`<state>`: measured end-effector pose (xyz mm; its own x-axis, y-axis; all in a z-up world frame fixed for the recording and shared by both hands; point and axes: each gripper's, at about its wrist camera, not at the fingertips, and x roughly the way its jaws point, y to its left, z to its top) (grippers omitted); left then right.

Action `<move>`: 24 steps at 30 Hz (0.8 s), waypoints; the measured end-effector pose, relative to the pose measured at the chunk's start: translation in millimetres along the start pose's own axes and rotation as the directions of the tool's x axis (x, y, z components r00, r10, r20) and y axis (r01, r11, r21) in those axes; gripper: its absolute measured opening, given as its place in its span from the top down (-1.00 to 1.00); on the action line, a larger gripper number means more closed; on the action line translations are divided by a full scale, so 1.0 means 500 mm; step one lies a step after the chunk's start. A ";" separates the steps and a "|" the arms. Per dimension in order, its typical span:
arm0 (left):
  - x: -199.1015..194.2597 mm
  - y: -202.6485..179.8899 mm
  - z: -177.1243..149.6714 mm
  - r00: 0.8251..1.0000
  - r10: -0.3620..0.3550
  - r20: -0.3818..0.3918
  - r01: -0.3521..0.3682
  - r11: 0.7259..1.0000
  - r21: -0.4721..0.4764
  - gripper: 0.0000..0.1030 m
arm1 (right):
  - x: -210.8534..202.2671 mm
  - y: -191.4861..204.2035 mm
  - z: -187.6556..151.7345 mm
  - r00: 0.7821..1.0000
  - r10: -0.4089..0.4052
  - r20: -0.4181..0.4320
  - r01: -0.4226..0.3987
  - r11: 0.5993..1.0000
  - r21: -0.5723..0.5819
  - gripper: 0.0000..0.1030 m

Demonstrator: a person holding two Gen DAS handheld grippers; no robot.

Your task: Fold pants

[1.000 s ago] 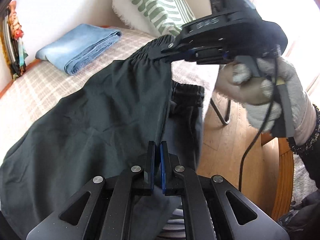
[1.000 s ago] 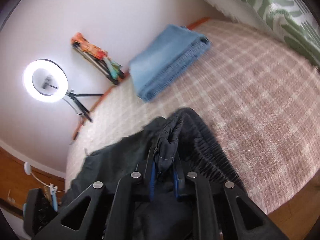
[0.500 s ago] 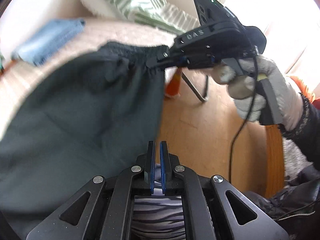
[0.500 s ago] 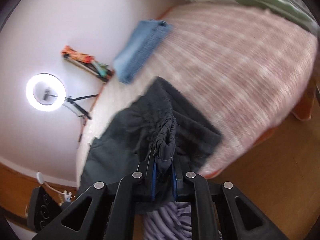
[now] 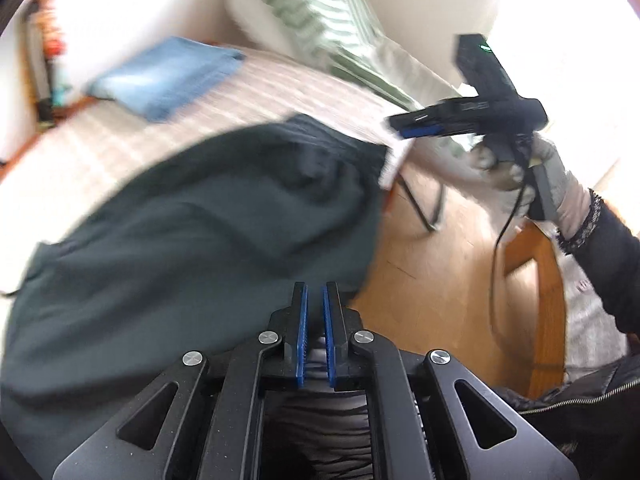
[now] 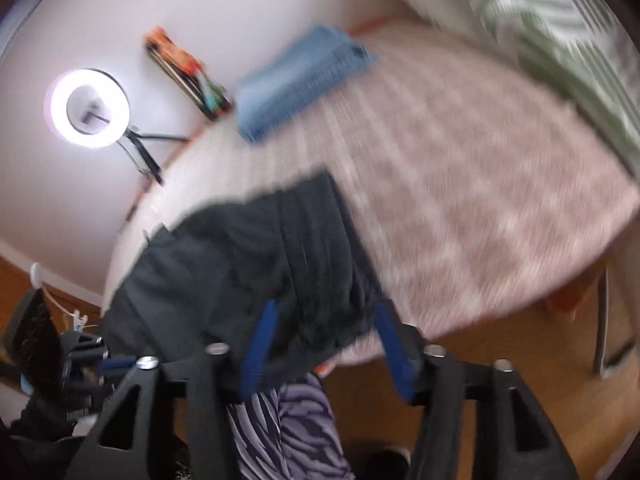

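Note:
Dark pants (image 5: 192, 224) lie spread on the checked bed cover (image 5: 280, 92), waistband toward the bed's edge; they also show in the right wrist view (image 6: 256, 264). My left gripper (image 5: 315, 296) is nearly closed with a narrow gap and holds nothing, just off the pants' near edge. My right gripper (image 6: 326, 312) is open wide and empty, its jaws either side of the waistband but apart from it. In the left wrist view the right gripper (image 5: 404, 128) hovers past the waistband corner. Both views are motion-blurred.
Folded blue jeans (image 5: 164, 74) lie at the back of the bed, a green-striped pillow (image 5: 320, 20) against the wall. A ring light (image 6: 86, 108) stands beside the bed. Wooden floor (image 5: 440, 272) and a chair leg (image 5: 420, 208) are on the right.
My right gripper opened and let go of the waistband; the pants dropped flat onto the bed. My left gripper's fingers have parted slightly. Both grippers pulled back from the cloth.

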<state>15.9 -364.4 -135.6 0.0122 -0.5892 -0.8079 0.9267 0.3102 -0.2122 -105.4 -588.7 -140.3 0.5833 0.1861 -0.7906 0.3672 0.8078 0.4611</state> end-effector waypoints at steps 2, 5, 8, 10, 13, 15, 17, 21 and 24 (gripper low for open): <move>-0.026 0.044 -0.016 0.998 0.057 0.018 -0.056 0.997 -0.053 0.88 | -0.014 -0.007 0.040 0.999 0.027 0.047 -0.025 0.999 -0.042 -0.62; -0.051 0.116 -0.050 0.994 0.106 0.021 -0.100 0.979 -0.176 0.88 | 0.016 -0.014 0.092 0.996 0.036 0.087 -0.029 0.997 -0.074 -0.64; -0.079 0.176 -0.095 0.985 0.174 0.017 -0.163 0.947 -0.276 0.88 | 0.090 -0.028 0.134 0.998 0.057 0.042 -0.053 0.995 -0.089 -0.64; -0.099 0.211 -0.124 0.979 0.202 0.013 -0.186 0.923 -0.337 0.88 | 0.135 -0.030 0.150 0.999 0.048 0.004 -0.048 0.992 -0.118 -0.64; -0.122 0.250 -0.162 0.966 0.258 0.000 -0.236 0.883 -0.406 0.88 | 0.185 -0.038 0.157 0.996 0.082 -0.033 -0.085 0.990 -0.116 -0.64; -0.131 0.269 -0.185 0.955 0.296 -0.017 -0.273 0.856 -0.439 0.88 | 0.212 -0.038 0.156 0.993 0.107 -0.053 -0.113 0.987 -0.117 -0.64; -0.139 0.288 -0.206 0.946 0.322 -0.033 -0.298 0.828 -0.474 0.88 | 0.231 -0.036 0.153 0.991 0.116 -0.067 -0.124 0.984 -0.127 -0.68; -0.147 0.324 -0.235 0.933 0.355 -0.058 -0.332 0.789 -0.517 0.88 | 0.229 -0.024 0.146 0.989 0.135 -0.059 -0.143 0.976 -0.165 -0.69; -0.145 0.354 -0.252 0.932 0.357 -0.068 -0.332 0.763 -0.554 0.88 | 0.234 -0.006 0.135 0.982 0.164 -0.091 -0.179 0.967 -0.184 -0.21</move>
<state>131.6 -172.7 -183.9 0.3163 -0.3879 -0.8657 0.4949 0.8460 -0.1982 10.5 -607.1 -207.0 0.5673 0.3664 -0.7375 0.1173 0.8505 0.5128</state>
